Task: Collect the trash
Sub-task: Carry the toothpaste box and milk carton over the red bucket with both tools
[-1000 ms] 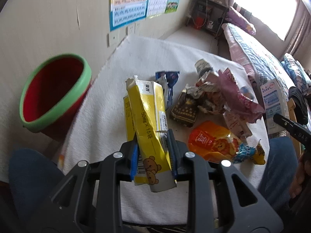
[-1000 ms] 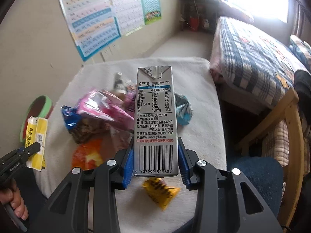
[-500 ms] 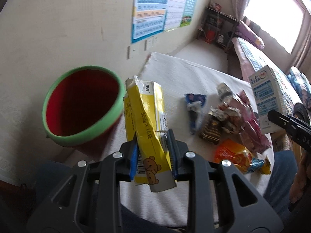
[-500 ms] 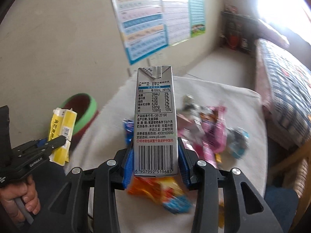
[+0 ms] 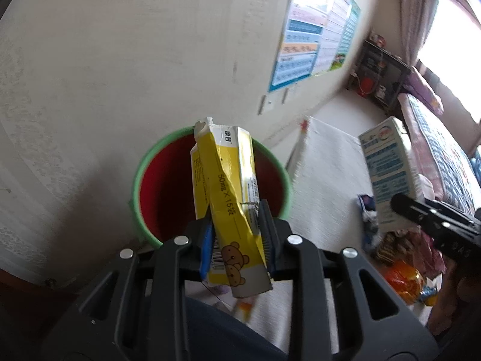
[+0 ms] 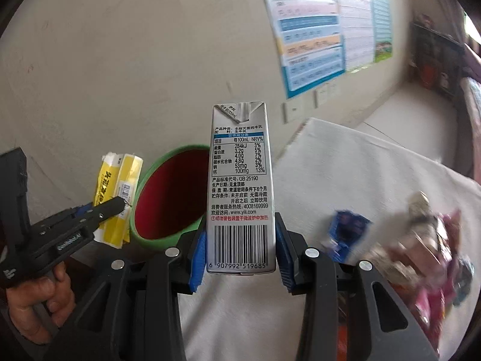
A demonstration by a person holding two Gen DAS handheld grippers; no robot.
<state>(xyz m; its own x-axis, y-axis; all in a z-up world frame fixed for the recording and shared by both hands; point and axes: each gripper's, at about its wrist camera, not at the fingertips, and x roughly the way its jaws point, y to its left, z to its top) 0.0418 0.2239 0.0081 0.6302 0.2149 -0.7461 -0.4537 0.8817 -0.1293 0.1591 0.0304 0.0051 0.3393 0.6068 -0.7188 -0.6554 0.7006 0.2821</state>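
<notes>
White-clothed table [image 6: 345, 162], red bin [image 5: 168, 186] at far left. Left gripper [image 5: 236, 240] clamped low on crumpled yellow box [image 5: 231, 198] before bin; right gripper [image 6: 240, 255] pinching milk carton [image 6: 240, 186] at base. Probably light, crushable.

The yellow box [image 5: 233, 210] hides the middle of the red bin [image 5: 168, 192]; the milk carton [image 6: 240, 186] covers that bin's right rim; the wrappers [image 6: 421, 249] on the table are motion-blurred, their print unreadable; wall posters [image 6: 315, 30] too blurred to read
</notes>
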